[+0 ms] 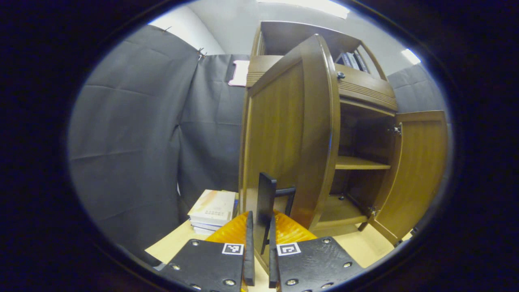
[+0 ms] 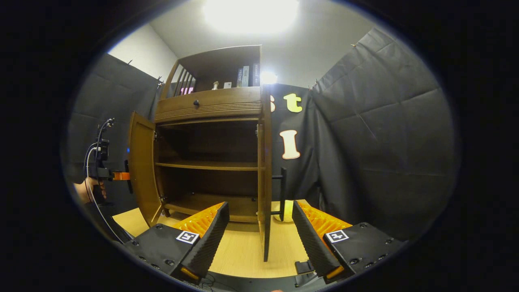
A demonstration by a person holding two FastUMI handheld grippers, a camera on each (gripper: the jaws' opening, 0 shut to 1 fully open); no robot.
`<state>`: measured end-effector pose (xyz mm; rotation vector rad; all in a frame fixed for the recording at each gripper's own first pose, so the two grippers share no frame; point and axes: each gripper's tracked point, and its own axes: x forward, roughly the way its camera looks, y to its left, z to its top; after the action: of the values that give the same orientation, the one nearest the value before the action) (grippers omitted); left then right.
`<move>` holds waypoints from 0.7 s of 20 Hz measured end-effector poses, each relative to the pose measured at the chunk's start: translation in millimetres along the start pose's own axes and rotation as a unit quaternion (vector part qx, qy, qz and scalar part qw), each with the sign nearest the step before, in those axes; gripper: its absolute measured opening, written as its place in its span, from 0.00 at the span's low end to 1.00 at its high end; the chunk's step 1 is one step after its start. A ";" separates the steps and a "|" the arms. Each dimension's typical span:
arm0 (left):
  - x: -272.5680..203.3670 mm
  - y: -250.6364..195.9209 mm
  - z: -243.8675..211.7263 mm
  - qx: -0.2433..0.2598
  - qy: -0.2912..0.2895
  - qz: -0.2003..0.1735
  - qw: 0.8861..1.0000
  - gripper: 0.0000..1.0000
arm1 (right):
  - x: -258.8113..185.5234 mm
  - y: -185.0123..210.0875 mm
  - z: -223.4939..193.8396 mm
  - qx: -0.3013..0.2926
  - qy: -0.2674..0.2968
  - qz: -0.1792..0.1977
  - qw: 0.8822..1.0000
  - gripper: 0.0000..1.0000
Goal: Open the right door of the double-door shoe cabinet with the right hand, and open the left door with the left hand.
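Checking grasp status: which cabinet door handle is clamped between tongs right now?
The left door's handle: the left tongs pinch it. The right door's handle stands free between the open right tongs.

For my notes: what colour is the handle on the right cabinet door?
Black; the handle shows best in the right gripper view.

I worked in a staged recording booth: black cloth walls [image 2: 377, 134], ceiling light [image 2: 251, 14], one wooden shoe cabinet [image 2: 209, 107] on a pale floor [image 2: 243, 247].

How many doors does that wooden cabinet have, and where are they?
2. The left door is swung open at the cabinet's left; the right door is swung open on the right, seen edge-on.
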<state>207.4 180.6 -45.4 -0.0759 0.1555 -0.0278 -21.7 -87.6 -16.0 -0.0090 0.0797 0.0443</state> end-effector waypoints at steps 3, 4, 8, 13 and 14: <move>-5.2 21.4 6.5 0.001 -0.004 0.015 1.000 0.14 | 0.9 17.8 -0.3 -0.008 0.002 0.006 1.000 0.92; 0.7 29.8 5.0 0.004 -0.006 0.021 1.000 0.11 | 1.7 22.9 1.3 -0.009 0.002 0.007 1.000 0.97; -5.8 53.5 7.2 0.006 -0.010 0.017 1.000 0.08 | 4.4 46.5 3.4 -0.010 0.001 0.012 1.000 0.98; -4.7 69.8 7.5 0.015 -0.009 0.003 1.000 0.09 | 5.2 72.7 4.4 -0.015 -0.003 0.015 1.000 0.97; -5.3 73.4 7.0 0.017 -0.010 0.000 1.000 0.09 | 4.4 77.4 4.9 -0.015 -0.003 0.015 1.000 0.97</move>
<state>204.9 254.4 -43.4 -0.0426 0.1353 -0.0290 -20.4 -10.0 -12.0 -0.0380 0.0730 0.0763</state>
